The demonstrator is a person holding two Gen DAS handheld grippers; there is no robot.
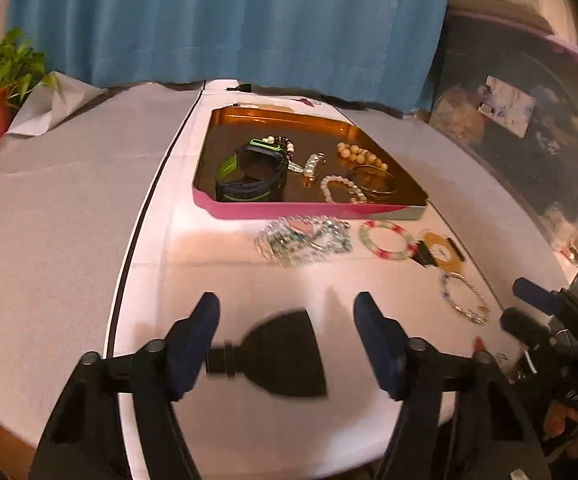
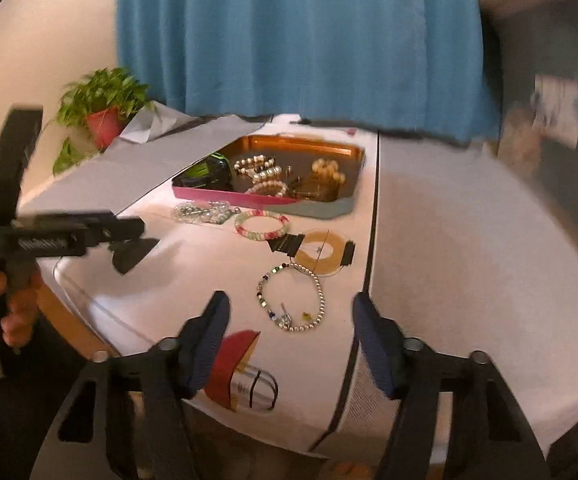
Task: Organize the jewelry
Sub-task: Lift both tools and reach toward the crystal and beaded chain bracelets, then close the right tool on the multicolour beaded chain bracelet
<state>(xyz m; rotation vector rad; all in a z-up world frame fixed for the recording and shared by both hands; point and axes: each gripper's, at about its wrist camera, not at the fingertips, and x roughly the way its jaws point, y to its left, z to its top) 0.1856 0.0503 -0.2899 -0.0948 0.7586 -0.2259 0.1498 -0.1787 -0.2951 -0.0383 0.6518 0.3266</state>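
A tray (image 1: pixel 249 210) with a pink front rim holds a green-and-black watch (image 1: pixel 249 172), pearl and bead bracelets (image 1: pixel 363 154) and a gold bangle (image 1: pixel 373 180). On the white cloth in front of it lie a heap of clear crystal beads (image 1: pixel 301 240), a green-and-pink bangle (image 2: pixel 261 226), an amber disc with black clips (image 2: pixel 323 252) and a silver bead bracelet (image 2: pixel 321 300). My left gripper (image 1: pixel 287 304) hovers open over bare cloth, short of the crystal beads. My right gripper (image 2: pixel 292 306) is open above the near side of the silver bracelet, with nothing pressed between its pads.
A potted plant (image 2: pixel 103 120) in a red pot stands at the back left, with a blue curtain (image 2: pixel 301 40) behind the table. A red-and-clear flat item (image 2: pixel 233 364) lies near the front edge. A black fan-shaped piece (image 1: pixel 289 356) shows below the left fingers. A hand (image 2: pixel 17 308) holds the left gripper.
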